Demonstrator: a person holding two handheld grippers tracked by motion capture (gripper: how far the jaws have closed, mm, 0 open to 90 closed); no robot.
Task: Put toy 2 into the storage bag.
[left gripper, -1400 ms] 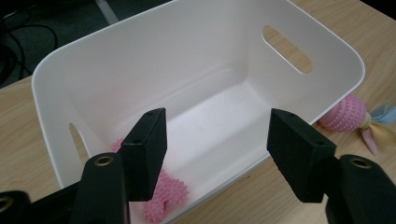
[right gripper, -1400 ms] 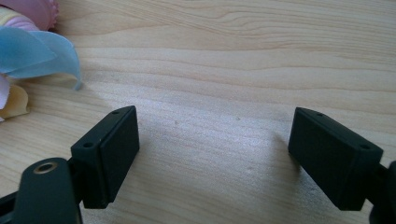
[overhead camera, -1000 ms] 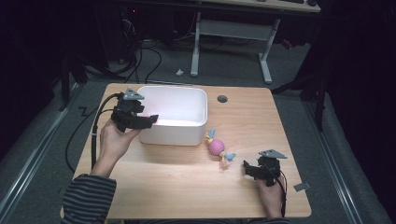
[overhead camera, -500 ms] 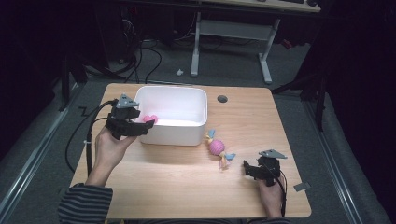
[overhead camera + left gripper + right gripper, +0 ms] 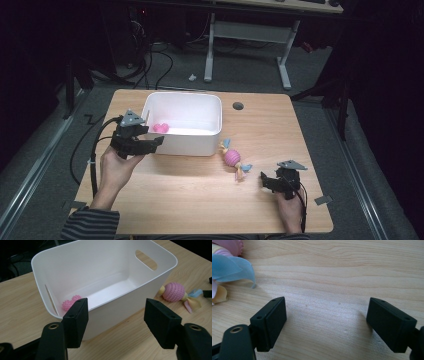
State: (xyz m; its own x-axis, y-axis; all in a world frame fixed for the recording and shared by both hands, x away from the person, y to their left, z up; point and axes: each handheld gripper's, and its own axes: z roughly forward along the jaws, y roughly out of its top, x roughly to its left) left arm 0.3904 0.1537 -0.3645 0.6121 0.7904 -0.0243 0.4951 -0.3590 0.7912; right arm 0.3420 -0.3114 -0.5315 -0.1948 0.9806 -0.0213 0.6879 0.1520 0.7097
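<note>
Released since a moment ago, the pink spiky toy [image 5: 71, 302] lies in the white bin's [image 5: 180, 141] left corner. Left gripper [image 5: 116, 315] gapes empty; right gripper [image 5: 325, 323], wide, should next approach the pink ball toy [image 5: 232, 158] squarely.

A wooden table [image 5: 200, 205] stands on a grey floor [image 5: 380, 165]. The table has a small round dark hole [image 5: 238, 105] close to its far edge, a bit toward the right. A little grey scrap [image 5: 322, 200] sits at the right edge, near the near right corner. Past the far edge stands a white desk frame [image 5: 283, 65] with two legs. Black cables [image 5: 161, 65] lie on the floor by it. A small white thing [image 5: 192, 77] lies near the left leg.
</note>
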